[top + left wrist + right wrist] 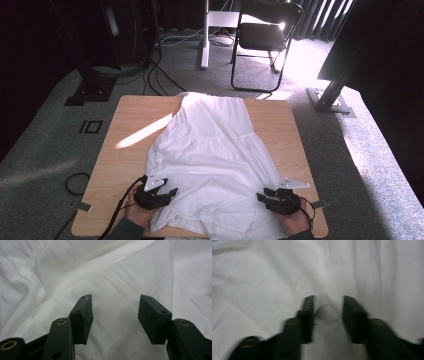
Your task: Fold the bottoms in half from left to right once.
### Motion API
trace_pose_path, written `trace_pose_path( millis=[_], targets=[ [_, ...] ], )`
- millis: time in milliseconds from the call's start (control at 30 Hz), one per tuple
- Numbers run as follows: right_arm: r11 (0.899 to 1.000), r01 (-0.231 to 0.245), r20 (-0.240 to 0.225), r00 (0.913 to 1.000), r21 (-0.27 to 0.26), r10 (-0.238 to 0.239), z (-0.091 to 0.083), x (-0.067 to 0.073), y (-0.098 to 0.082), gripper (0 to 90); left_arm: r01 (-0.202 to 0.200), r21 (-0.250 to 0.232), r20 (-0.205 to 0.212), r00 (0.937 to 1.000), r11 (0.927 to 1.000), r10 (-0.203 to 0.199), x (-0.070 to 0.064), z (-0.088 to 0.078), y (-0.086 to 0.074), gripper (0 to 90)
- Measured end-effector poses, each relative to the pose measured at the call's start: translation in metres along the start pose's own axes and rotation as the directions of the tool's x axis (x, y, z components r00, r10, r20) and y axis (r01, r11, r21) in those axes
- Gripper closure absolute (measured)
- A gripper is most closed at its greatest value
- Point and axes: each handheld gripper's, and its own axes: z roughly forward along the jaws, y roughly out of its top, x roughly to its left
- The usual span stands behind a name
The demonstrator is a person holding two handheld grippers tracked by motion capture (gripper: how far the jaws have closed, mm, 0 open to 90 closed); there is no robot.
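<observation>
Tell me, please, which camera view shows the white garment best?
The high view: the whole white garment lies spread on the wooden table. The left and right gripper views give close-ups of its wrinkled fabric, the right one blurred.

The right gripper view is smeared by motion: the right tongs [328, 308] show soft edges, and whether the fold of cloth [325, 308] between the jaws is pinched cannot be told. In the high view the cloth [215, 150] hides the table's [135, 107] middle and part of its near edge, and the bottom edge cuts off both forearms. The chair's [265, 35] top is cropped.
</observation>
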Motion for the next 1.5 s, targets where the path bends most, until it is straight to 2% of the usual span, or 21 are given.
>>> trace_pose_path(
  millis=[67, 167, 267, 333, 367, 400, 433, 533, 600, 733, 833, 933, 1033, 1100, 1133, 1233, 1267, 1333, 1367, 1400, 1500],
  targets=[
    [1.000, 0.014, -0.004, 0.9999, 0.009, -0.014, -0.007, 0.000, -0.005, 88.0, -0.004, 0.014, -0.004, 1.0000, 0.9999, 0.004, 0.000, 0.000, -0.002, 46.3],
    [0.999, 0.052, 0.002, 0.9986, 0.012, -0.052, -0.029, 0.000, -0.015, 88.8, 0.007, 0.014, -0.007, 1.0000, 0.9999, -0.007, 0.001, 0.001, -0.002, 46.3],
    [0.999, 0.054, -0.024, 0.9982, -0.006, -0.054, -0.057, -0.005, -0.029, 87.7, 0.006, 0.013, -0.007, 1.0000, 0.9999, -0.006, 0.002, 0.001, -0.002, 46.3],
    [0.997, 0.071, -0.084, 0.9940, -0.004, -0.071, -0.072, -0.010, -0.038, 77.9, 0.006, 0.010, -0.007, 1.0000, 0.9999, -0.006, 0.002, 0.001, -0.002, 46.3],
    [0.996, 0.083, -0.098, 0.9916, -0.018, -0.084, -0.079, -0.011, -0.041, 71.1, 0.007, 0.008, -0.007, 1.0000, 0.9999, -0.007, 0.002, 0.001, -0.001, 46.3],
    [0.997, 0.071, -0.098, 0.9924, -0.044, -0.075, -0.084, -0.013, -0.042, 63.0, 0.011, 0.004, -0.007, 0.9999, 0.9999, -0.011, 0.002, 0.001, -0.001, 46.3],
    [0.995, 0.056, -0.100, 0.9929, -0.083, -0.064, -0.089, -0.017, -0.042, 59.4, 0.013, 0.001, -0.008, 0.9999, 0.9999, -0.013, 0.003, 0.001, 0.000, 46.3],
    [0.978, 0.002, -0.111, 0.9934, -0.211, -0.026, -0.096, -0.024, -0.032, 54.3, 0.028, -0.004, -0.010, 0.9996, 0.9996, -0.028, 0.007, 0.001, 0.001, 46.3],
    [0.978, 0.021, -0.056, 0.9978, -0.209, -0.034, -0.088, -0.023, -0.020, 55.2, 0.037, -0.006, -0.013, 0.9992, 0.9993, -0.037, 0.009, 0.001, 0.001, 46.4],
    [0.984, 0.069, 0.013, 0.9976, -0.167, -0.068, -0.053, -0.021, 0.002, 55.4, 0.027, 0.002, -0.010, 0.9996, 0.9996, -0.027, 0.009, 0.002, 0.000, 46.3],
    [0.984, 0.097, 0.056, 0.9944, -0.147, -0.090, -0.026, -0.020, 0.020, 53.5, 0.020, 0.011, 0.004, 0.9998, 0.9998, -0.020, 0.007, 0.005, 0.000, 46.1],
    [0.983, 0.138, 0.102, 0.9867, -0.120, -0.126, -0.001, -0.017, 0.039, 51.4, 0.008, 0.030, 0.008, 0.9999, 0.9995, -0.008, 0.005, 0.010, -0.001, 46.0],
    [0.984, 0.155, 0.123, 0.9820, -0.091, -0.143, 0.023, -0.018, 0.058, 49.9, 0.002, 0.056, 0.009, 1.0000, 0.9984, -0.002, 0.004, 0.016, -0.003, 46.5],
    [0.987, 0.145, 0.134, 0.9818, -0.070, -0.134, 0.038, -0.020, 0.068, 48.9, -0.020, 0.061, -0.002, 0.9998, 0.9979, 0.021, 0.001, 0.019, -0.004, 52.2],
    [0.988, 0.145, 0.138, 0.9811, -0.061, -0.136, 0.045, -0.021, 0.073, 48.7, -0.025, 0.065, 0.010, 0.9997, 0.9976, 0.024, 0.001, 0.018, -0.003, 57.4],
    [0.992, 0.127, 0.182, 0.9760, -0.027, -0.120, 0.061, -0.027, 0.083, 48.0, -0.032, 0.071, 0.022, 0.9993, 0.9970, 0.030, 0.002, 0.016, -0.004, 83.0],
    [0.992, 0.125, 0.190, 0.9745, -0.019, -0.119, 0.064, -0.030, 0.086, 54.0, -0.044, 0.073, 0.027, 0.9988, 0.9964, 0.042, 0.001, 0.014, -0.004, 86.7],
    [0.993, 0.122, 0.205, 0.9713, 0.007, -0.121, 0.064, -0.037, 0.090, 76.9, -0.058, 0.070, 0.043, 0.9975, 0.9959, 0.055, -0.002, 0.010, -0.004, 88.5],
    [0.993, 0.116, 0.224, 0.9682, -0.006, -0.112, 0.060, -0.040, 0.092, 83.3, -0.067, 0.071, 0.045, 0.9970, 0.9953, 0.064, -0.004, 0.007, -0.005, 89.0],
    [0.994, 0.104, 0.245, 0.9650, -0.033, -0.093, 0.052, -0.042, 0.093, 88.3, -0.073, 0.071, 0.048, 0.9964, 0.9948, 0.070, -0.008, 0.003, -0.005, 89.3],
    [0.990, 0.072, 0.290, 0.9564, -0.123, -0.034, 0.026, -0.049, 0.092, 88.8, -0.112, 0.082, 0.068, 0.9920, 0.9903, 0.107, -0.021, -0.009, -0.010, 89.8]
  ],
)
